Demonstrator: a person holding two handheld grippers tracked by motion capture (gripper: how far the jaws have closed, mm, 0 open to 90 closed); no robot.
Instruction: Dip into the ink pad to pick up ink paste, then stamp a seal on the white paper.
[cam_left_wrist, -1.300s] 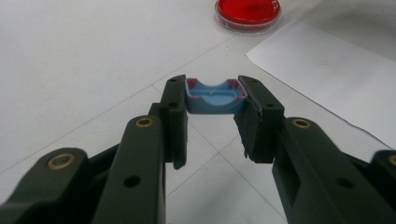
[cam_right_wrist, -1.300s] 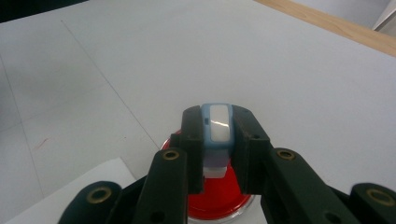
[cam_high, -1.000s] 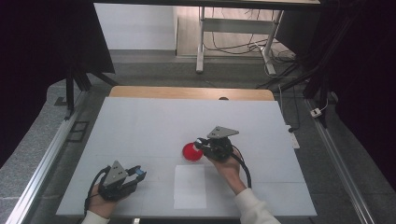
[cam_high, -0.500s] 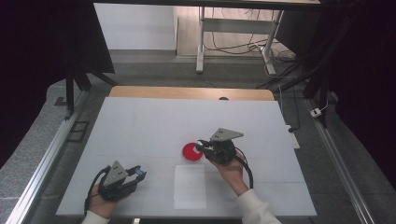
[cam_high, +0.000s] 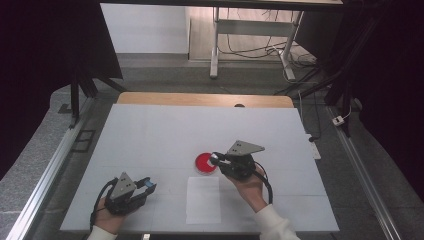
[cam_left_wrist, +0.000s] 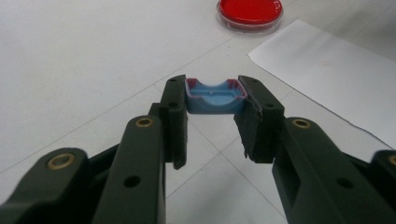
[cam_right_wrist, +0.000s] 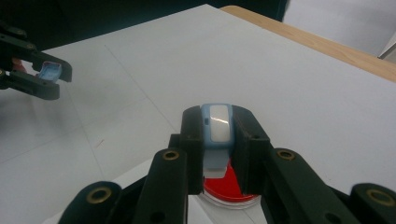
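Note:
My left gripper (cam_left_wrist: 215, 93) is shut on a small blue tray-like piece (cam_left_wrist: 215, 99) with a pinkish rim. It rests low at the table's near left (cam_high: 134, 189). My right gripper (cam_right_wrist: 218, 119) is shut on a light-blue piece with a white face (cam_right_wrist: 218, 125), held a little above the right edge of a round red dish (cam_right_wrist: 229, 190). In the high view the right gripper (cam_high: 216, 159) reaches over the red dish (cam_high: 204, 164) at mid-table. The red dish (cam_left_wrist: 250, 13) also lies beyond the left jaws.
A white paper sheet (cam_high: 203, 200) lies flat just in front of the dish, between my two hands, and shows as the paper sheet (cam_left_wrist: 336, 74) in the left gripper view. The white table top (cam_high: 165, 135) ends at a wooden strip (cam_high: 200, 99) at the far edge.
My right gripper has drifted slightly right and toward the near side with its piece still held. The left gripper and the red dish have stayed put.

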